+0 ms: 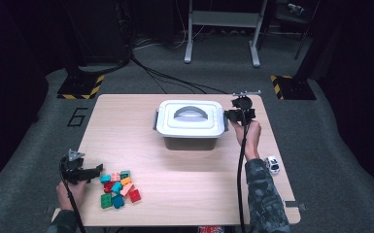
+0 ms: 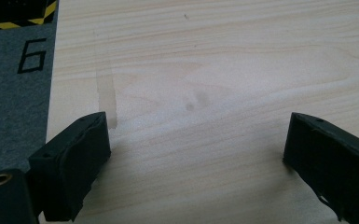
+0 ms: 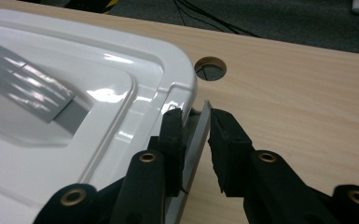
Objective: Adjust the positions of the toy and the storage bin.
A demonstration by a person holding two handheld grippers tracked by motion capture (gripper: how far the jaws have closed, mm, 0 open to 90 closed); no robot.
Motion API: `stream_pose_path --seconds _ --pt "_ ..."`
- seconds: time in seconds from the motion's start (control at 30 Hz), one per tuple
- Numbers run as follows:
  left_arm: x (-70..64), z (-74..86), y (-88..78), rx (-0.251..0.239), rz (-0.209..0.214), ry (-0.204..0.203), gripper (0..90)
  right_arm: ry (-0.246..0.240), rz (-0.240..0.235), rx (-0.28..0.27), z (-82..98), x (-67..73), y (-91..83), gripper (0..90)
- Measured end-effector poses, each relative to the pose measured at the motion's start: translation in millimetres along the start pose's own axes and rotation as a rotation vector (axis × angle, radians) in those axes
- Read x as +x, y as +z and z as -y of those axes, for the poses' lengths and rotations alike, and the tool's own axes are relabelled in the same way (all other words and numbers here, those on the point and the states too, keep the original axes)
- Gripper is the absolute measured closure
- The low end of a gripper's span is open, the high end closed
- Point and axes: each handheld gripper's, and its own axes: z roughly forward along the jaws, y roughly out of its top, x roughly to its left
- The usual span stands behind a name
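Note:
A white-lidded storage box [image 1: 189, 121] with a grey handle stands at the back middle of the wooden table [image 1: 175, 165]. My right gripper [image 1: 228, 115] is at the box's right end. In the right gripper view its jaws [image 3: 196, 116] pinch the grey side latch [image 3: 199, 135] beside the lid [image 3: 74, 93]. At the front left, my left gripper [image 1: 98, 170] lies low over the table, pointing right toward a pile of coloured bricks [image 1: 119, 188]. Its jaws [image 2: 196, 140] stand wide apart over bare wood, with nothing between them.
A small white toy car [image 1: 272, 165] sits near the table's right edge. A round cable hole [image 3: 210, 68] pierces the tabletop behind the box. Cables and a metal stand lie on the grey floor beyond the table.

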Motion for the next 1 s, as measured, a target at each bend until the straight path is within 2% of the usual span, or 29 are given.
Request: stream_pose_path --seconds 0.13,0.2,0.3,0.43,0.7,1.0 --pt "-0.2 0.1 0.1 -0.002 0.0 -0.002 6.7 -0.009 0.031 0.008 -11.0 -0.3 11.9 76.4" --pt "0.1 -0.3 -0.5 0.007 0.004 0.0 6.8 -0.018 0.032 0.008 -13.4 -1.0 17.4 77.3" --pt "0.2 -0.3 -0.5 0.007 0.004 0.0 6.8 -0.033 0.06 0.026 -15.3 -1.3 26.3 80.4" --pt "0.6 -0.3 -0.7 0.01 0.005 0.005 6.8 -0.026 0.04 0.037 -13.7 -2.4 31.9 85.4" --pt "0.3 -0.3 -0.5 0.007 0.005 0.001 6.9 -0.005 0.046 0.062 -9.3 -4.9 25.0 85.7" --pt "0.2 -0.3 -0.4 0.006 0.005 -0.001 6.8 0.014 0.017 0.09 5.0 -7.8 6.7 84.5"
